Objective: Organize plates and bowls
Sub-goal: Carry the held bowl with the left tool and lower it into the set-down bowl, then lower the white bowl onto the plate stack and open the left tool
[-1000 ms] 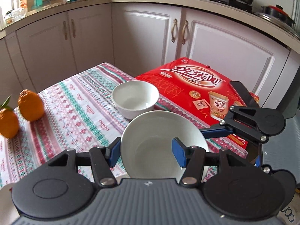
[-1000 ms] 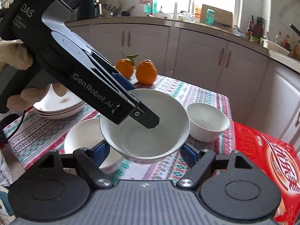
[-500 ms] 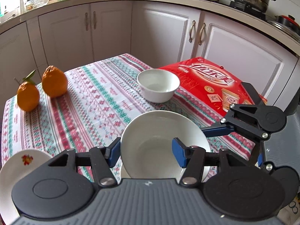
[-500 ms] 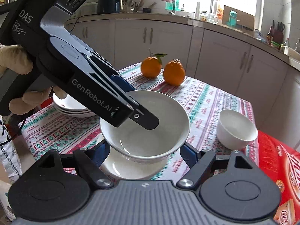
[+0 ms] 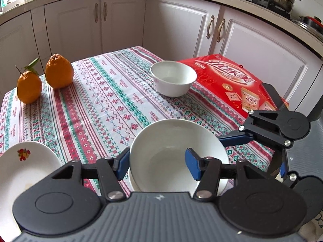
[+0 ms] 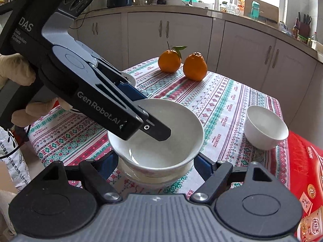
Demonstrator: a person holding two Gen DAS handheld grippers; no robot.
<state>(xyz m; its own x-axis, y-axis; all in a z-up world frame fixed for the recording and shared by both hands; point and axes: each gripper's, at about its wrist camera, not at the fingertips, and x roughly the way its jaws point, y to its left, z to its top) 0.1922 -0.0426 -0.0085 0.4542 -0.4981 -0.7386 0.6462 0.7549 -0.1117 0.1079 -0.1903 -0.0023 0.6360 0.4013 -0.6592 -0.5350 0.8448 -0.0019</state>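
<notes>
White bowl point(image 6: 155, 139) sits mouth-up, held over a second bowl point(image 5: 222, 183) on the tabletop point(image 5: 105, 104). My left tongs point(image 6: 159, 130), marked "GenRobot.AI" and "DAS", pinch its rim; right tongs point(image 6: 155, 165) gape, straddling it.

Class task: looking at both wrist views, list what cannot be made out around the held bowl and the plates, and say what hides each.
- Right wrist: dish under the large bowl, mostly covered by it.
- Right wrist: plate stack, hidden behind the left gripper.
- Left wrist: flowered plate, cut by the edge.
</notes>
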